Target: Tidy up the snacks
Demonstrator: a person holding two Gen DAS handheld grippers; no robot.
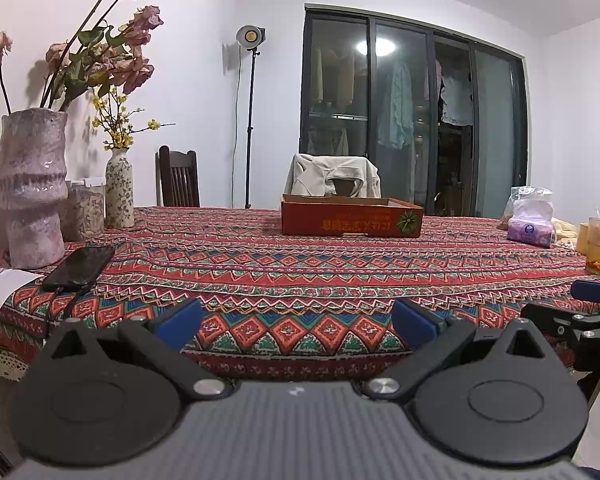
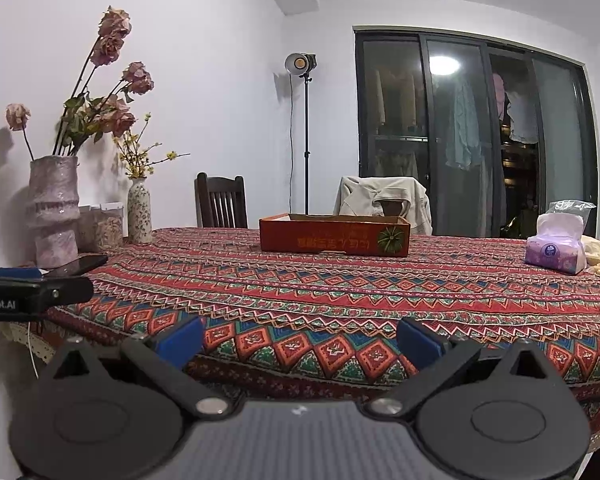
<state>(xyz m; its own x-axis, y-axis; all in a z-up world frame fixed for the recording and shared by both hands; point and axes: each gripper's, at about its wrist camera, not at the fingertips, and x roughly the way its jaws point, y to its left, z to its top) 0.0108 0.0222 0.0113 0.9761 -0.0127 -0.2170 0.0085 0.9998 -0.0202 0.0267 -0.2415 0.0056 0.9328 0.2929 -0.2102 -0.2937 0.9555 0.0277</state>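
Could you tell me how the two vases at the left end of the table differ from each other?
The large vase is wide, lumpy and mottled pink-white; the small vase is slim, smooth and printed with a fine floral pattern. The large vase holds tall, wilted pink roses; the small vase holds thin sprigs with yellow blossoms. The large vase stands nearer the camera, the small vase farther back. Both stand upright on the patterned tablecloth beside the wall.

Left gripper [image 1: 298, 320] jaws spread wide, empty, at near table edge. Red cardboard tray [image 1: 352, 220] sits far across patterned tablecloth [image 1: 300, 272]. Phone [image 1: 80, 266] lies left by big vase [image 1: 34, 188]. Tissue pack [image 1: 530, 226] far right (right gripper [image 1: 592, 294] pokes in there).
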